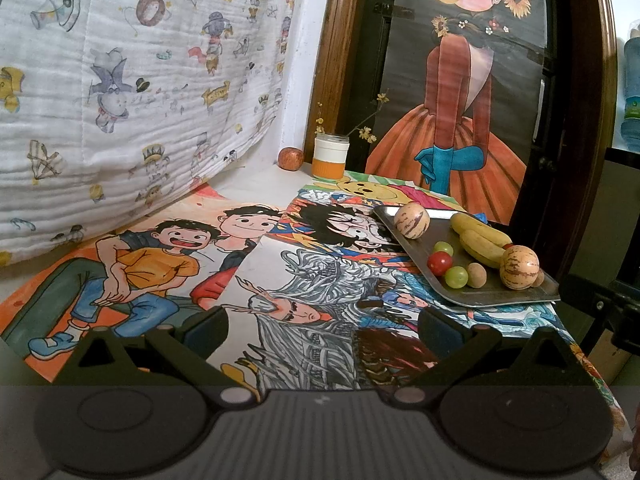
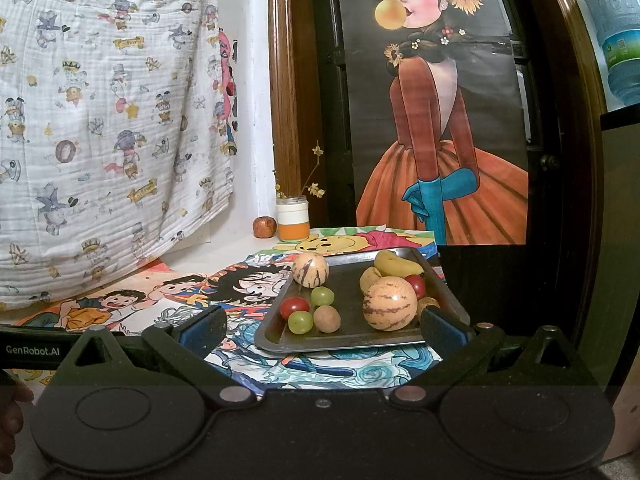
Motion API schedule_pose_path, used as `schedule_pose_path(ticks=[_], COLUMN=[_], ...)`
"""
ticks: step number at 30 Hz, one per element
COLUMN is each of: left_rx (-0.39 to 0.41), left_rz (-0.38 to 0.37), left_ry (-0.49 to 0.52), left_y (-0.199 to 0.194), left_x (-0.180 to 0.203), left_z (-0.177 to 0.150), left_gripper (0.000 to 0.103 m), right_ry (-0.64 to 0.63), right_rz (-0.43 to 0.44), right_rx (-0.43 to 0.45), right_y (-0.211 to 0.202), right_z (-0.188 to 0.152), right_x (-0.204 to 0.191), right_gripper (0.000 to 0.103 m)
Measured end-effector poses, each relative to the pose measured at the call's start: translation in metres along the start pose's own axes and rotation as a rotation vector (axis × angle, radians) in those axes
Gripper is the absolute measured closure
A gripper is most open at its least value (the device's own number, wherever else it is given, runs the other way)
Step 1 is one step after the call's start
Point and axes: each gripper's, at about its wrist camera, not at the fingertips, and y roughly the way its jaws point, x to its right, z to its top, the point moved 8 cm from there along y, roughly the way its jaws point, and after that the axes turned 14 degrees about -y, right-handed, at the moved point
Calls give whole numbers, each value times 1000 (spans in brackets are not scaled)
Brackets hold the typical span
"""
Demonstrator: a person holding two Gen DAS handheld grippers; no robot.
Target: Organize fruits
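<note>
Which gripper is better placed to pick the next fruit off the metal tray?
Right, probably. The open right gripper faces the tray head-on, with the striped melon just beyond its fingers. In the left wrist view the open left gripper sits over drawings, the tray off to its right.

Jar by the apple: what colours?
The jar has a white upper part and an orange lower band; clearest in the right wrist view.

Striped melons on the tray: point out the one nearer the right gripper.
The larger striped melon at the tray's front right, beside the bananas. The other melon sits at the tray's far left corner, away from the open right gripper.
</note>
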Motion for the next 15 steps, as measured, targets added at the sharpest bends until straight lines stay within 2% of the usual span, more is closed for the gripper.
schedule_pose_path(ticks=[15], left_rx=[25], left_rz=[-29], left_ry=[29], left_y=[-6], left_x=[8], left_z=[0], left_gripper=[0], right_ry=[-12], right_rz=[16], right_rx=[2], right_y=[2], right_z=[1], right_x=[-2], right_gripper=[0])
